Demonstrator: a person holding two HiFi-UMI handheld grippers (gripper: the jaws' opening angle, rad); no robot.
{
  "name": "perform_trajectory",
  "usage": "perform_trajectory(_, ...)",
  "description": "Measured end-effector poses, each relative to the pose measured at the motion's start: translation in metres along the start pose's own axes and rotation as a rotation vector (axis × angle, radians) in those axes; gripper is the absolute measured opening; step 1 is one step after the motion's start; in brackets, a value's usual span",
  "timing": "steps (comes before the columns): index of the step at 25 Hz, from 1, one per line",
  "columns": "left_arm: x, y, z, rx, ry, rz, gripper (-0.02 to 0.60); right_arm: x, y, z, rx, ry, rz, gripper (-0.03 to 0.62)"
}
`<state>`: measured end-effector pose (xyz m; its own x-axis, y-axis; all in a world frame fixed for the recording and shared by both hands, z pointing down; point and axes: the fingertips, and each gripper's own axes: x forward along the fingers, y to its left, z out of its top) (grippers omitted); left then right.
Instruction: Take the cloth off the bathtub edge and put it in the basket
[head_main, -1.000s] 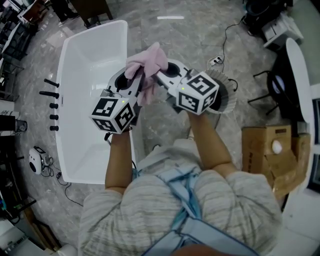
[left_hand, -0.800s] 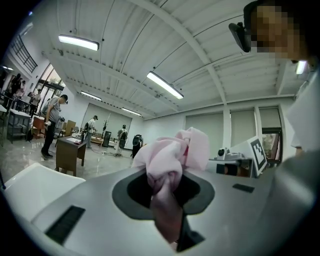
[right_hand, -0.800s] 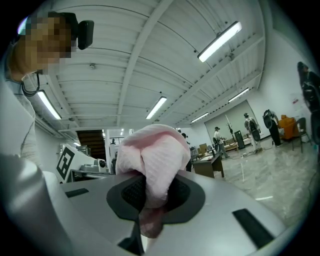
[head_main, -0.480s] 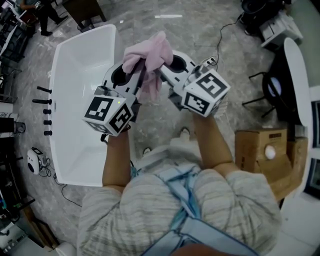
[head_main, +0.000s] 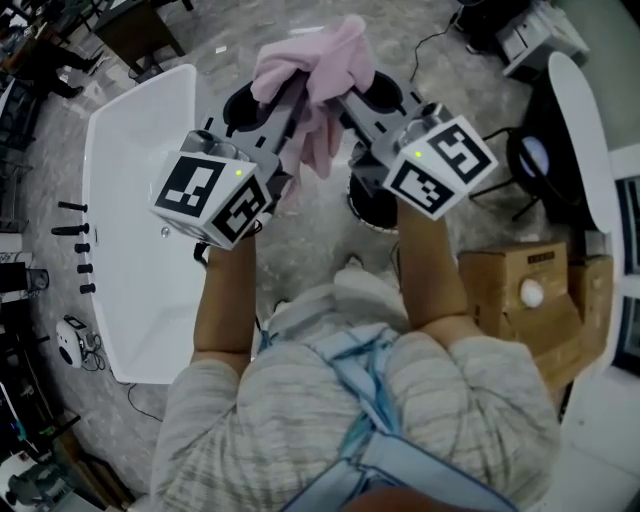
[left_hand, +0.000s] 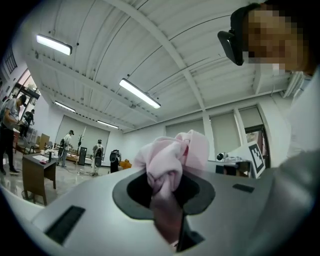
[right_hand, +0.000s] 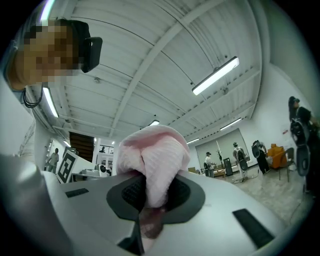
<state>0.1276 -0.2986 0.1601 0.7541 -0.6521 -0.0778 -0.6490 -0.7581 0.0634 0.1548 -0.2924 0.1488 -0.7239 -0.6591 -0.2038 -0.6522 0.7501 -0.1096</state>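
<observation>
**A:** One pink cloth (head_main: 320, 65) and two grippers, and both have hold of it!

**B:** They do. The left gripper (head_main: 290, 100) has its jaws clenched on a twisted bunch of the cloth. You can see the fabric squeezed into the slot and puffing out above it.

**A:** And the right gripper (head_main: 345, 95)?

**B:** Same story. Its jaws are clamped on a rounded fold, with a little of the cloth hanging below them. That makes two grips on one cloth, close together.

**A:** So where is the cloth?

**B:** Up in the air, bunched between the two sets of jaws, with a tail dangling between the grippers. It's clear of the one white bathtub (head_main: 130, 300), which lies off to the left.

**A:** And the basket?

**B:** There's one dark round basket (head_main: 370, 208) on the floor, peeking out from under the right gripper. The cloth isn't in it.

**A:** Anything else to count?

**B:** Two marker cubes, one per gripper. And there's one cardboard box (head_main: 505, 290) at the right with one white ball (head_main: 533, 293) on it.
</observation>
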Motion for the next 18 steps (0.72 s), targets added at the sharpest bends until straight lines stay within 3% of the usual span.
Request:
perform_trajectory(10,0.104,-0.066,0.015,-0.034,-0.068,-0.157,0.083,-0.073,-0.084,0.053,-0.072,-0.061,-0.141,0.052)
perform_trajectory(18,0.184,-0.113,-0.002,-0.072,-0.044,-0.283,0.083,-0.131,-0.155,0.066,-0.088,-0.060,-0.282,0.052)
